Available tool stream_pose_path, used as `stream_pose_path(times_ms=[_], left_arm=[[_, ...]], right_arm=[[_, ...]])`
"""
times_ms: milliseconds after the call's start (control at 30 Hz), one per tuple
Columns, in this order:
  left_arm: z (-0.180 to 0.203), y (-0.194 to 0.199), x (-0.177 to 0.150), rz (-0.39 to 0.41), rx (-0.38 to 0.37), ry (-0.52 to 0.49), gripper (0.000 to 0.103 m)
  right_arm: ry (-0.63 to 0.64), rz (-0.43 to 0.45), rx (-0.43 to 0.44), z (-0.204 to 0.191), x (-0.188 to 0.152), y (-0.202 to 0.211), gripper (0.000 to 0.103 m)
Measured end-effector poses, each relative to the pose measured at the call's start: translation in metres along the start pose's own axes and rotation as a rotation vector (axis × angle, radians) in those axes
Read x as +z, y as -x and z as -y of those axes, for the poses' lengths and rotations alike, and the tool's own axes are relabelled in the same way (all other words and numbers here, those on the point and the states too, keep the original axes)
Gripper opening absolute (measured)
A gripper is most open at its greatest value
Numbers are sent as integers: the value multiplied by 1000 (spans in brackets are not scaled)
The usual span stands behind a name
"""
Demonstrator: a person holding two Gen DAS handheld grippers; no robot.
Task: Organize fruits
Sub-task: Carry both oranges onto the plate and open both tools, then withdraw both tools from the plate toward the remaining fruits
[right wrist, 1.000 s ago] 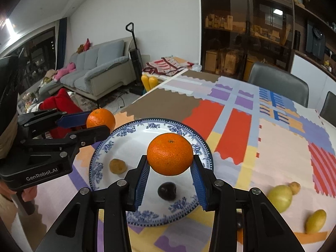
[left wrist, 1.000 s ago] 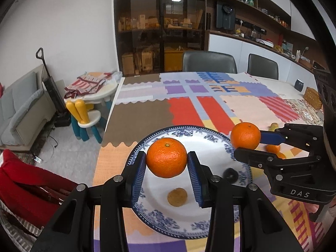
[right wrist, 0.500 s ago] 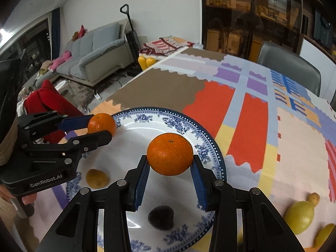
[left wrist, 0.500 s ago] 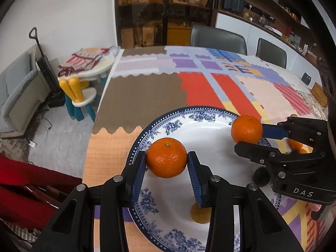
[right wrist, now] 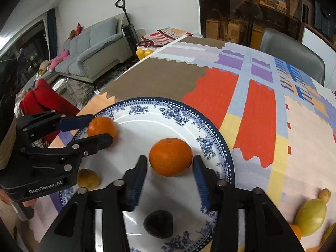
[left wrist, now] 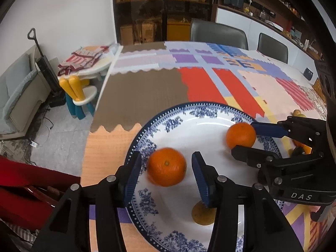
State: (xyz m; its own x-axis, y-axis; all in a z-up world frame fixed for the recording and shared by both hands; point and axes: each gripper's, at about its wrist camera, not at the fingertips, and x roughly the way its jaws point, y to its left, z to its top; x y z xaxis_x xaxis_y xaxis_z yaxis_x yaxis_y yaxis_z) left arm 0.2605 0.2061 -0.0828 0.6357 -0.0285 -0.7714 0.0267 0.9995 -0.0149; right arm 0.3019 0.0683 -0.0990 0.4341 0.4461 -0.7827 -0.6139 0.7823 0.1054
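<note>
Two oranges lie on the blue-and-white plate (left wrist: 159,121) (right wrist: 220,142). One orange (left wrist: 166,167) (right wrist: 101,126) sits near the plate's left rim, between the jaws of my left gripper (left wrist: 166,159) (right wrist: 100,128). Those jaws are opening, and a gap shows on both sides of the fruit. The other orange (right wrist: 170,157) (left wrist: 241,135) rests further right, between the blue pads of my right gripper (right wrist: 169,160) (left wrist: 242,137). Its jaws are opening too, and the left pad stands clear of the fruit. A small brown-yellow fruit (left wrist: 202,215) (right wrist: 88,179) and a dark fruit (right wrist: 158,222) also lie on the plate.
The plate sits near the left edge of a table with a patchwork cloth (right wrist: 258,126). On the cloth to the right lie a yellow-green fruit (right wrist: 313,214), a small brownish one (right wrist: 324,195) and an orange piece (right wrist: 295,231). Grey chairs (left wrist: 218,33) stand at the far side.
Both grippers came down to the plate with their oranges. Their jaws then spread, and both oranges now lie on the plate between the pads.
</note>
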Motion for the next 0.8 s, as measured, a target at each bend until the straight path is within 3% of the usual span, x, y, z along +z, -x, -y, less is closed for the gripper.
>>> stream_pose_path(times_ms=[300,400,800], left_arm=[[20,51,0,102,88,-27,59],[30,73,-2,146,105,-32,63],[88,134,-14,287,81,-69,75]], right_arm=[[-3,91,-33,-2,-7,42,55],[-12,133,-48,-2,-12,64,62],[-44,318,-173,15,-46,162,74]])
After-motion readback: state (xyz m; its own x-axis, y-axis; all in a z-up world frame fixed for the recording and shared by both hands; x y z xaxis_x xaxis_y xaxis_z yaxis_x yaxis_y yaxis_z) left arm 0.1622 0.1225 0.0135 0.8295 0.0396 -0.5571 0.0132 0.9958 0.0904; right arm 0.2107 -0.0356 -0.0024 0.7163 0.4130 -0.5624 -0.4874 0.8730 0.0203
